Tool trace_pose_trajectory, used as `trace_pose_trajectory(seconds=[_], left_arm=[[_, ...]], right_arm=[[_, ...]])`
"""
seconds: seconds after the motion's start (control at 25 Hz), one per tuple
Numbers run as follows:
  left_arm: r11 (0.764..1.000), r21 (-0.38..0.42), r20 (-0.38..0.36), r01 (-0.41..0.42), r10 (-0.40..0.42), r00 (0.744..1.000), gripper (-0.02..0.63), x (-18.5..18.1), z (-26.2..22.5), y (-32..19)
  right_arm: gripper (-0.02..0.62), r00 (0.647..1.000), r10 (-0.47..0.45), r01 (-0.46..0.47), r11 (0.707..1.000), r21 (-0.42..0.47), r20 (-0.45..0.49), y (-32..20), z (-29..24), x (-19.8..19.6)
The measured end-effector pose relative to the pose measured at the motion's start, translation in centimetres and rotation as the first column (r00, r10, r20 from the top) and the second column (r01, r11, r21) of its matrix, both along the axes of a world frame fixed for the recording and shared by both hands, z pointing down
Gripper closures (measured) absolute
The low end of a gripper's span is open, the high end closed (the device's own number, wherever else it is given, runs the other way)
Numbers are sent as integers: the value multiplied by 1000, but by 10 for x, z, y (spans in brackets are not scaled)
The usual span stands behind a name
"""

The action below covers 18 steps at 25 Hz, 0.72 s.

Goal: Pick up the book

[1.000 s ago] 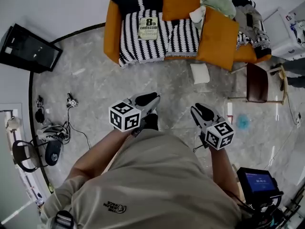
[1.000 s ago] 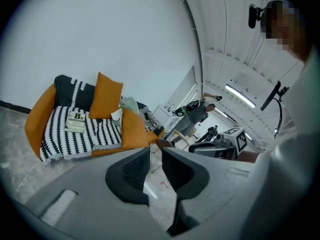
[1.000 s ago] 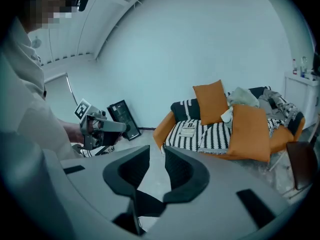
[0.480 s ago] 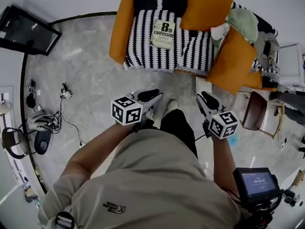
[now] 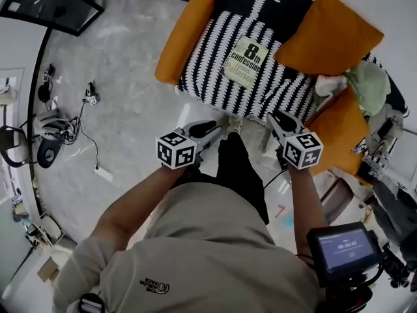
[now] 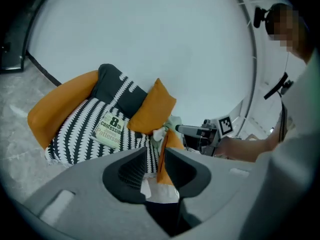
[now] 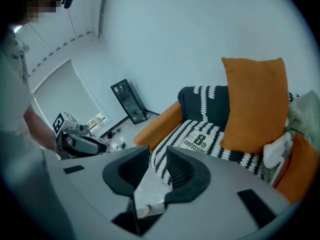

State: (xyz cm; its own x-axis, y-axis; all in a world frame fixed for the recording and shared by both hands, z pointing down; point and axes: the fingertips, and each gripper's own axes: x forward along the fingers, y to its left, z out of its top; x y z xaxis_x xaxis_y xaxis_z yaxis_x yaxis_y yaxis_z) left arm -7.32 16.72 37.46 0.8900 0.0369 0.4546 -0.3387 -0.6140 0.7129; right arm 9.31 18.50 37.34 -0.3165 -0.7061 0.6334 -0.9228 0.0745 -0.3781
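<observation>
The book (image 5: 246, 62), pale green with black print, lies flat on the black-and-white striped throw of an orange sofa (image 5: 187, 32); it also shows in the left gripper view (image 6: 111, 129) and the right gripper view (image 7: 199, 141). My left gripper (image 5: 210, 128) hangs over the floor just short of the sofa's front edge, its jaws opening with nothing between them (image 6: 154, 156). My right gripper (image 5: 280, 119) reaches the sofa's front edge, to the right of and below the book. It stands open and empty (image 7: 157, 159). Neither touches the book.
Orange cushions (image 5: 329, 34) and crumpled clothes (image 5: 365, 87) lie right of the book. A black framed panel (image 5: 55, 2) leans at the wall on the left, with cables and headphones (image 5: 49, 119) below it. My own leg (image 5: 234, 168) stands between the grippers.
I have stepped up to the sofa: it and the book now sit much nearer to both grippers. Both grippers moved forward and the left one's jaws have widened.
</observation>
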Motion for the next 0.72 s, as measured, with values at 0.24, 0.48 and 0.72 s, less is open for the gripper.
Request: trace_pose_trajectory(seconds=[0.24,0.48,0.72], left_arm=[[991,-45,99,129,-124,987,512,56,64,-39],[966,-126,157,224,-203,966,494,100,141,-69],[961,-168,259,219,-172,951,479,124,217,-79]], right_arm=[[463,977,-214,214,976,-50,13,-92,66,57],[443,950,-311,308,947,-97,-21,-171,148,106],[433,941,-336,329,934,-141,-32,-229,229,136]])
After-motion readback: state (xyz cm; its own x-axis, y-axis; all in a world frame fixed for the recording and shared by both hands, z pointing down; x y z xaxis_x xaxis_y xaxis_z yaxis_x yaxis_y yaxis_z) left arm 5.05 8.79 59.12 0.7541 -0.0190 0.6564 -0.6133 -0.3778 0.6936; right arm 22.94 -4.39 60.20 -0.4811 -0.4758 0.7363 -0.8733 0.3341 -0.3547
